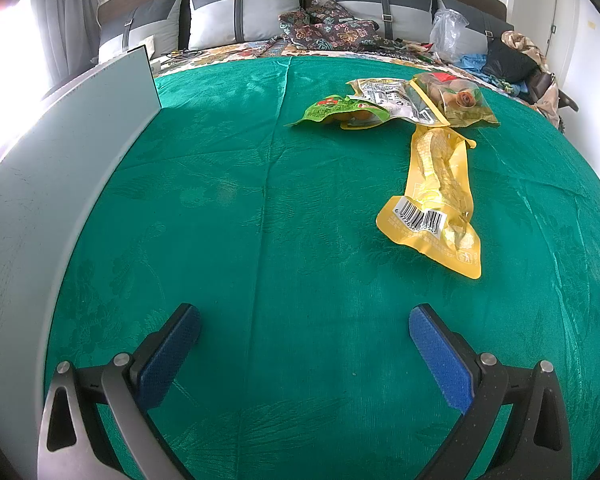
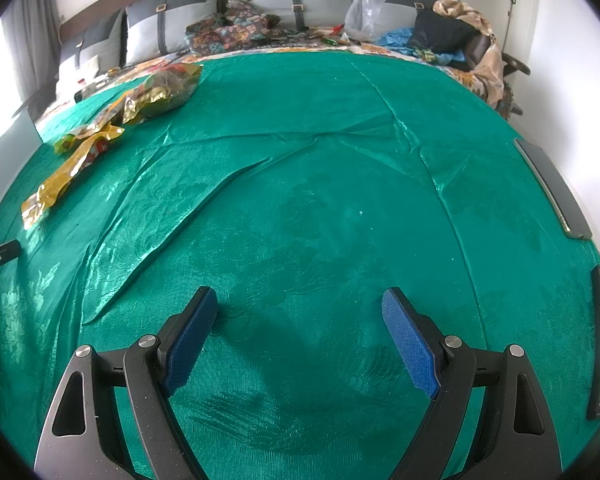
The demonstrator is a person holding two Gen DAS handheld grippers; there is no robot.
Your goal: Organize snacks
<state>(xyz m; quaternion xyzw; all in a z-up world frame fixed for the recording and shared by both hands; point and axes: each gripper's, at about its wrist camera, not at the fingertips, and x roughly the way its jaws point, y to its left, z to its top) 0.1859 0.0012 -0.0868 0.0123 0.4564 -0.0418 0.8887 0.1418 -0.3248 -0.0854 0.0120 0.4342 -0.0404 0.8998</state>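
A green cloth (image 1: 240, 200) covers the surface. Only the left wrist view shows the pale grey board (image 1: 60, 168) at its left edge; only the right wrist view shows a dark phone (image 2: 552, 188). The snack packets (image 1: 420, 104), including a long yellow one (image 1: 436, 196), lie far ahead. Left hand-held gripper (image 1: 304, 320) and right hand-held gripper (image 2: 298, 300) tilt downward, released, empty.
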